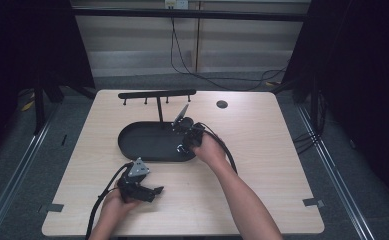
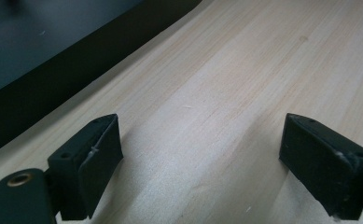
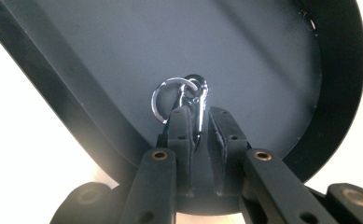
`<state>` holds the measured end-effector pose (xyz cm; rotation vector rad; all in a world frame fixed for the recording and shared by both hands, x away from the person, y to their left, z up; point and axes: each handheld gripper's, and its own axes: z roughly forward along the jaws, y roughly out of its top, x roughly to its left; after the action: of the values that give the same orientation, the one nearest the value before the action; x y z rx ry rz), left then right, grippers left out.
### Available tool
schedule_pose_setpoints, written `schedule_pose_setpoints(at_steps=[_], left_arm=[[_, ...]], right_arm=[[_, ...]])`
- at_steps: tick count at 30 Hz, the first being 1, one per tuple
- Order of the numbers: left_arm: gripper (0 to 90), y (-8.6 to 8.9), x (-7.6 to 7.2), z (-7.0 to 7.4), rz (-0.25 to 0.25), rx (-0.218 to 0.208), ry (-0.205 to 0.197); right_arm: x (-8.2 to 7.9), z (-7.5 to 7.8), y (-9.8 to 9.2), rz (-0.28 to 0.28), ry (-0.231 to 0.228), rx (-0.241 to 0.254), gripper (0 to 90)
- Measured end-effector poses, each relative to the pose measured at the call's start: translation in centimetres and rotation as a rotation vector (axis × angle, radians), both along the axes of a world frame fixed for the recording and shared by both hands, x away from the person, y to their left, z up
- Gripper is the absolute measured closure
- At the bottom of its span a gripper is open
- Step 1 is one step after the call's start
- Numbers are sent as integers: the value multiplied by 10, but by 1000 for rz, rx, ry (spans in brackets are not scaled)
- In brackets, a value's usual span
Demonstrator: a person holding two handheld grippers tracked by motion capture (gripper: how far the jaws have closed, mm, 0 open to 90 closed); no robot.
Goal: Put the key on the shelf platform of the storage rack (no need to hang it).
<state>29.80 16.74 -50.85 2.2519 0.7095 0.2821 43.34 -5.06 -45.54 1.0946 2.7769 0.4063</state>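
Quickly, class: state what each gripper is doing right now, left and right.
Left gripper: open, empty, above the table.
Right gripper: closed on a metal clip with key ring, over the black tray.

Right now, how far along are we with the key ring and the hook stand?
Done: the right claw is shut on the key ring with its clip, over the black oval tray. In hand: that ring, not yet hung. Left: likely hanging it on a peg of the stand's bar, whose pegs look bare. The left claw is open above the wooden table, holding nothing.
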Motion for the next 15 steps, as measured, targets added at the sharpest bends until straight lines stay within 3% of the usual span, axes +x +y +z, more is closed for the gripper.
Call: schedule_pose_setpoints(at_steps=[15], left_arm=[[124,0,0,0,-1,1,0]], right_arm=[[-2,0,-3,-9,-4,-8,727]])
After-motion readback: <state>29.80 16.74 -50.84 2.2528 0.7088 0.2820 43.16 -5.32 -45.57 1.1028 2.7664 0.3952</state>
